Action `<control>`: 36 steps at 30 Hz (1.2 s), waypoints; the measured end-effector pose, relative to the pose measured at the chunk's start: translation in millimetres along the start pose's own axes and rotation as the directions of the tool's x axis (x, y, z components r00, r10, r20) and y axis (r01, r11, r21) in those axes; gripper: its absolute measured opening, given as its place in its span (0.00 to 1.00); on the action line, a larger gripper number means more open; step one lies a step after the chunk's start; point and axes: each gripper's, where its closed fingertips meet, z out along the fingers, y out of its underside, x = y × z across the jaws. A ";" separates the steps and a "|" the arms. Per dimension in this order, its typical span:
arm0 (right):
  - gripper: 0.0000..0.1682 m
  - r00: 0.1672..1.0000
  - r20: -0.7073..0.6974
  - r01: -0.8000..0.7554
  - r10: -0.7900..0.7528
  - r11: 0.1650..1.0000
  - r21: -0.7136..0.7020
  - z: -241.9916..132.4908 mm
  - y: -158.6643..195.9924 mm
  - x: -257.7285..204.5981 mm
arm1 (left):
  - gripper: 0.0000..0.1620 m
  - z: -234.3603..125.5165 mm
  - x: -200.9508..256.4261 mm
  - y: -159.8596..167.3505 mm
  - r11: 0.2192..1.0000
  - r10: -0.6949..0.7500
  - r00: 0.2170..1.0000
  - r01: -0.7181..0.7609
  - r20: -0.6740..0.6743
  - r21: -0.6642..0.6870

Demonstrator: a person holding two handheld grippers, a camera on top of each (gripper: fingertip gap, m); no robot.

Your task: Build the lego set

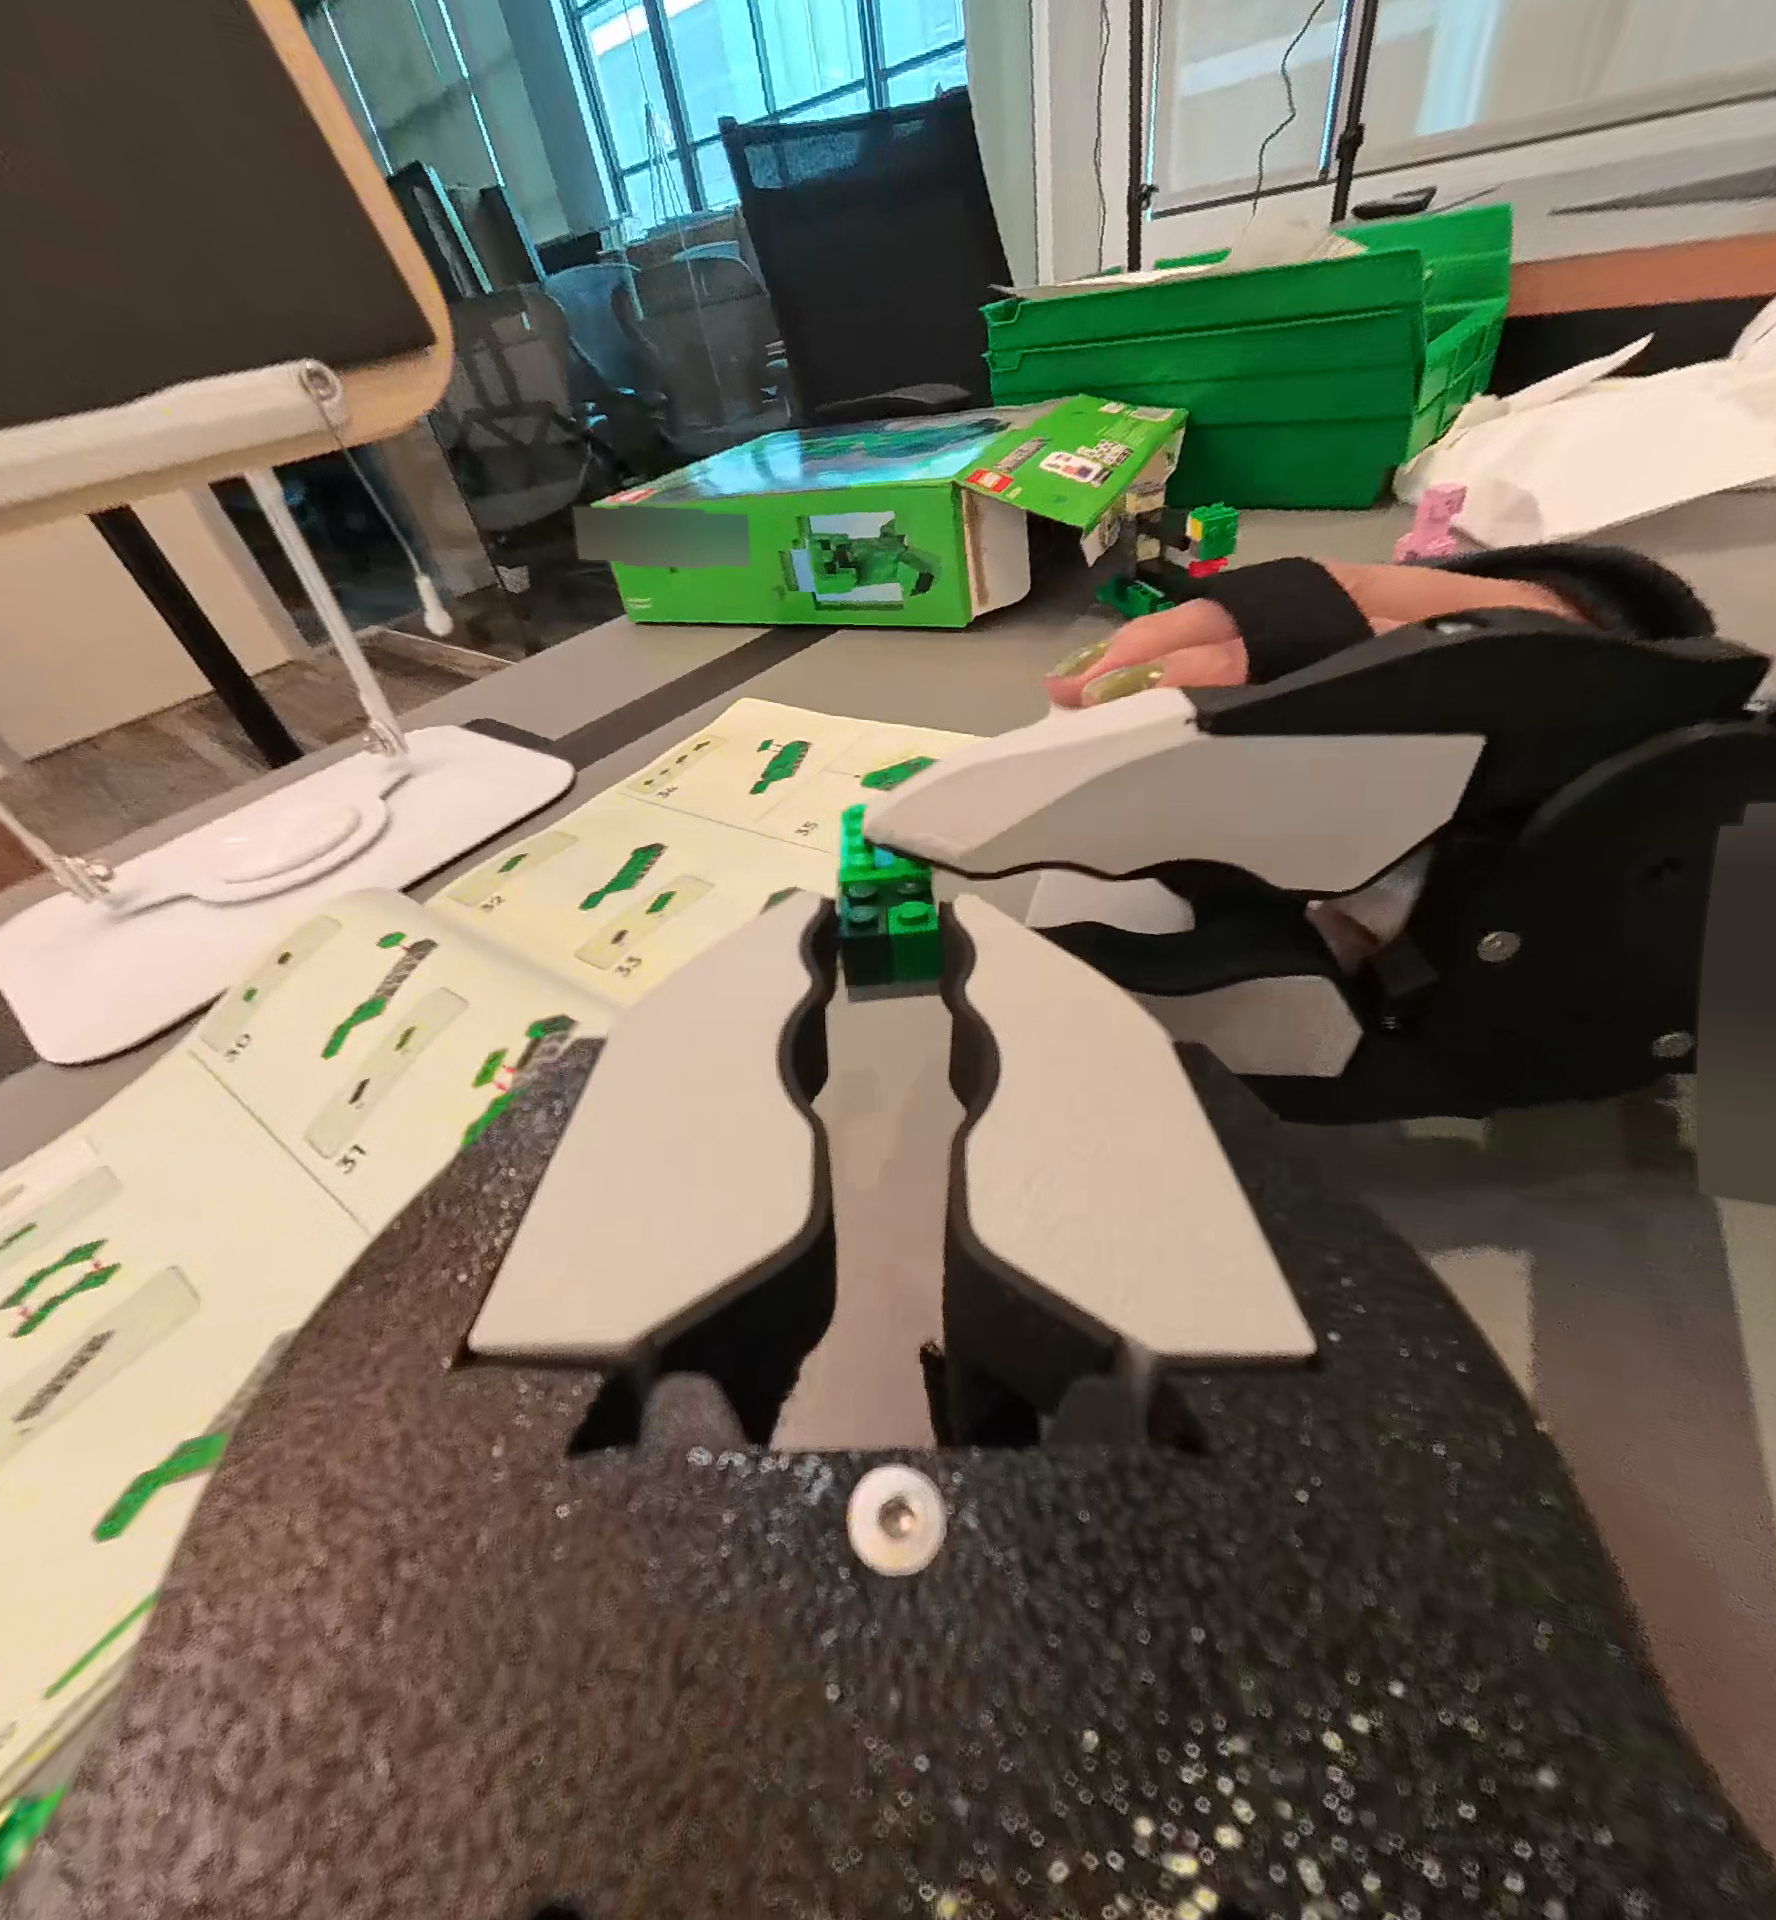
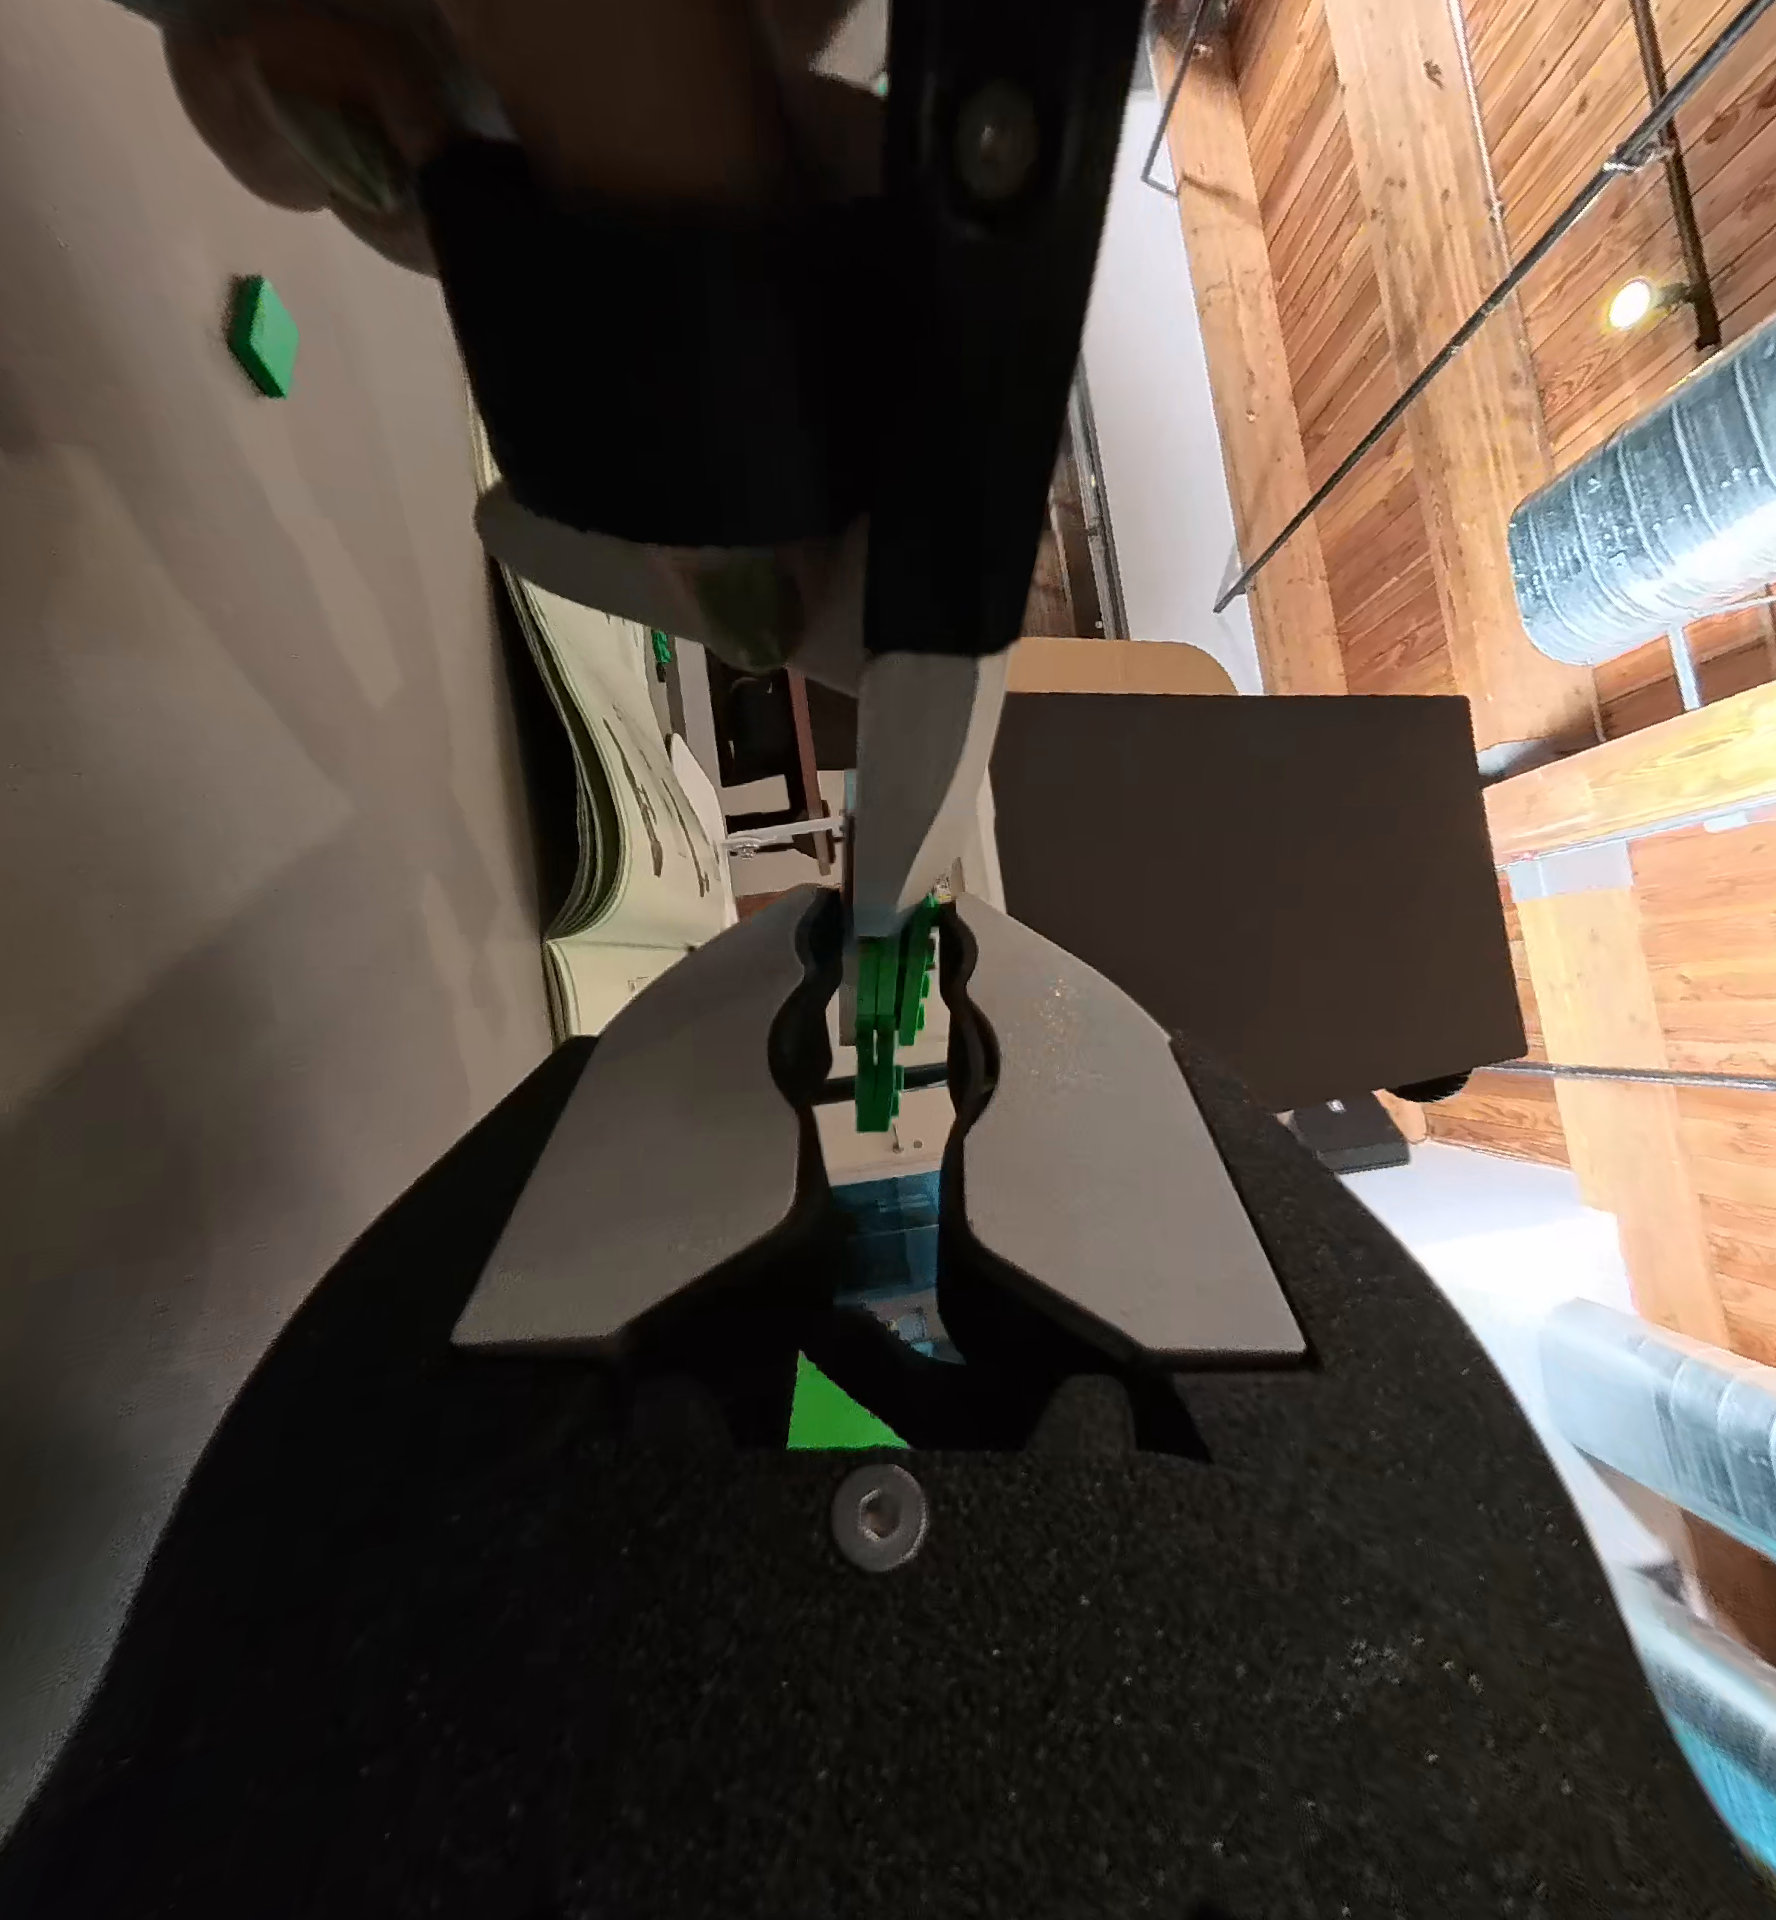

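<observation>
Lego assembly [image 1: 889, 920], mid-frame over the instruction booklet [image 1: 551, 914], sits pinched in the left gripper [image 1: 889, 935]; the right gripper [image 1: 899, 842] clamps its top. Light, rigid, pops apart: hold flat sides.
</observation>
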 end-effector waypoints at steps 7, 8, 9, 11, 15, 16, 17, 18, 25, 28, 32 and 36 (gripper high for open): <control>0.12 0.991 0.052 -0.123 0.122 0.992 0.026 -3.5 6.2 -2.2 | 0.11 -3.7 -6.2 3.2 0.981 -0.196 0.975 0.196 -0.101 -0.005; 0.15 0.988 0.083 -0.133 0.128 0.990 0.052 -5.3 4.2 -5.8 | 0.11 -4.2 -7.2 4.2 0.976 -0.217 0.970 0.217 -0.114 -0.014; 0.17 0.986 0.104 -0.137 0.129 0.988 0.071 -7.0 2.8 -8.8 | 0.11 -4.7 -7.6 5.3 0.973 -0.233 0.964 0.231 -0.128 -0.025; 0.18 0.985 0.124 -0.132 0.122 0.988 0.082 -8.0 1.4 -12.0 | 0.11 -5.5 -7.7 5.9 0.967 -0.255 0.956 0.252 -0.148 -0.037; 0.21 0.983 0.140 -0.126 0.116 0.990 0.065 -5.1 1.2 -15.6 | 0.11 -2.9 2.7 13.4 0.958 -0.284 0.935 0.267 -0.214 -0.104; 0.20 0.984 0.146 -0.116 0.107 0.992 0.058 -4.6 2.3 -17.2 | 0.11 -2.3 5.8 13.7 0.956 -0.290 0.929 0.270 -0.231 -0.113; 0.18 0.984 0.150 -0.107 0.099 0.993 0.048 -4.1 3.8 -18.8 | 0.11 -2.1 8.1 13.6 0.956 -0.289 0.926 0.268 -0.242 -0.117; 0.14 0.984 0.153 -0.098 0.090 0.994 0.045 -3.8 4.8 -20.2 | 0.11 -2.0 9.5 13.5 0.957 -0.287 0.925 0.265 -0.249 -0.118; 0.10 0.944 0.256 -0.223 0.208 0.974 0.029 -5.5 5.3 -20.1 | 0.14 -2.8 12.0 11.4 0.983 -0.181 0.948 0.163 -0.263 -0.088; 0.10 0.905 0.335 -0.279 0.261 0.960 0.005 -7.1 5.3 -27.7 | 0.27 -2.7 11.8 20.6 0.987 0.074 0.972 -0.103 -0.225 -0.120; 0.10 0.840 0.449 -0.334 0.304 0.943 -0.014 -12.1 0.9 -39.0 | 0.24 -3.8 17.4 30.2 0.833 0.518 0.839 -0.539 -0.169 -0.123; 0.10 0.792 0.521 -0.356 0.319 0.934 -0.030 -17.7 2.0 -47.5 | 0.22 0.1 23.9 39.6 0.767 0.600 0.779 -0.625 -0.180 -0.146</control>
